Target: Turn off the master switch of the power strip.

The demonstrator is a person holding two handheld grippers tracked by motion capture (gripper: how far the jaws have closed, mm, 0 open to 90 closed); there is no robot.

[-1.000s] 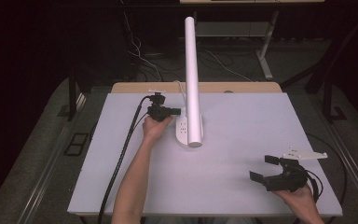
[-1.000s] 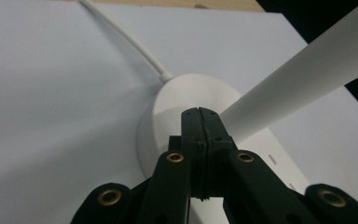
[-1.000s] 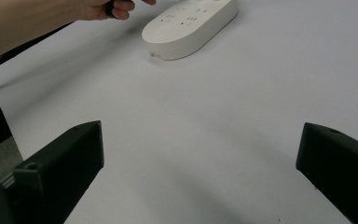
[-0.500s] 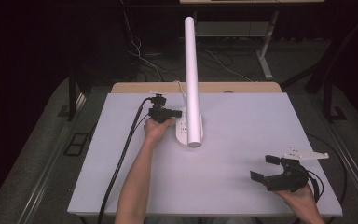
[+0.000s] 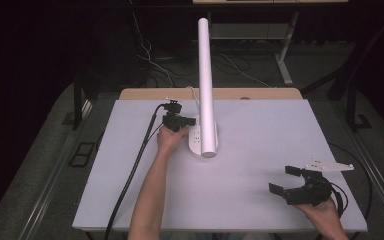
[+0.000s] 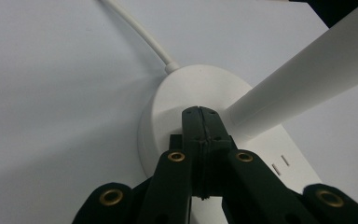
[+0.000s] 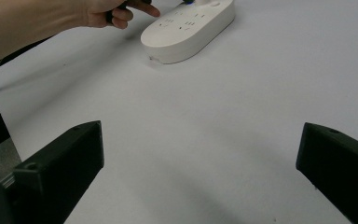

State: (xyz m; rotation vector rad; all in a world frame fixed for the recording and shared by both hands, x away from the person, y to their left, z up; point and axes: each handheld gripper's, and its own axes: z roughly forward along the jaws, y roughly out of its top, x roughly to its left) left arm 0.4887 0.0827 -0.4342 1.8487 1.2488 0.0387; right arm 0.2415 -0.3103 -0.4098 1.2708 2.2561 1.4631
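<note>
Currently, the left gripper (image 5: 189, 121) is being held at the far middle of the table (image 5: 260, 150), its 2 jaws pressed together with nothing between them, the tips being set against the round far end of the white lamp base (image 6: 177, 100), just beside the tall white lamp tube (image 5: 206, 75). The right gripper (image 5: 286, 180) is being held at the near right corner, well apart from the lamp, its 2 jaws spread wide over bare table.
</note>
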